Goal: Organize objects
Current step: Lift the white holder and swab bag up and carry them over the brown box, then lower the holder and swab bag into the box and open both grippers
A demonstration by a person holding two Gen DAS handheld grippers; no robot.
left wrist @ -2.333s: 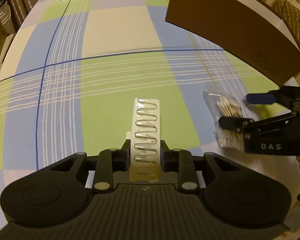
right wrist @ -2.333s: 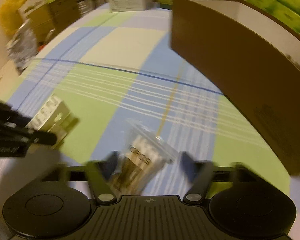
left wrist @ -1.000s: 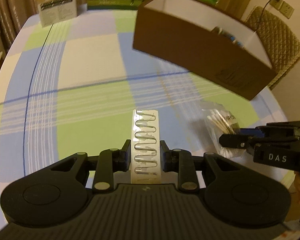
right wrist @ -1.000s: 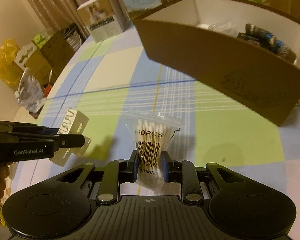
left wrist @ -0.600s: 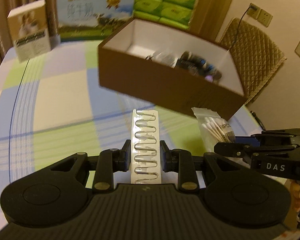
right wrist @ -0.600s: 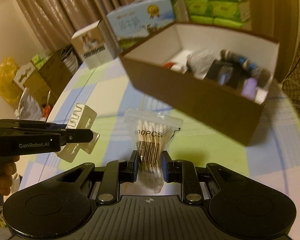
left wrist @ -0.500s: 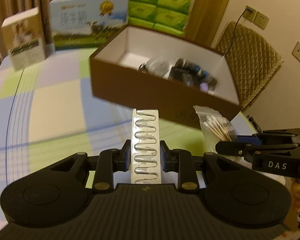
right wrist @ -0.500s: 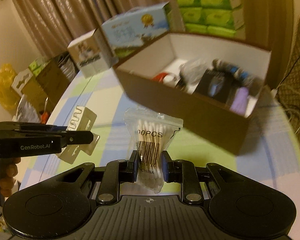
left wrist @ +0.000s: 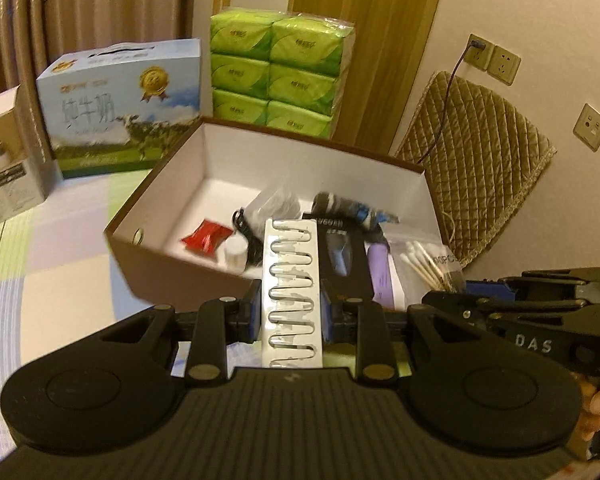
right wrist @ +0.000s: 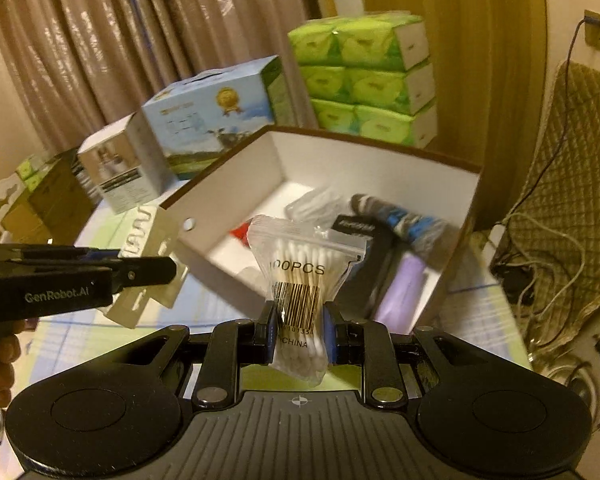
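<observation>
My left gripper (left wrist: 292,312) is shut on a white card of metal hooks (left wrist: 291,280), held upright in front of the open brown box (left wrist: 172,276). My right gripper (right wrist: 299,330) is shut on a clear bag of cotton swabs (right wrist: 300,276), raised just before the same brown box (right wrist: 228,280). In the left wrist view the right gripper (left wrist: 452,300) reaches in from the right with the bag of cotton swabs (left wrist: 428,262). The left gripper (right wrist: 156,272) with the card of metal hooks (right wrist: 148,248) shows at the left of the right wrist view.
The box holds a red packet (left wrist: 206,238), a black box (left wrist: 340,256), a purple item (right wrist: 400,292), a rolled dark item (right wrist: 400,212) and clear bags. Behind stand a blue milk carton (left wrist: 120,108), green tissue packs (left wrist: 280,72) and a small white box (left wrist: 4,160). A quilted chair (left wrist: 472,160) stands right.
Both grippers have risen from the table and moved toward the brown box, each still holding its item. The box interior now fills the view.
</observation>
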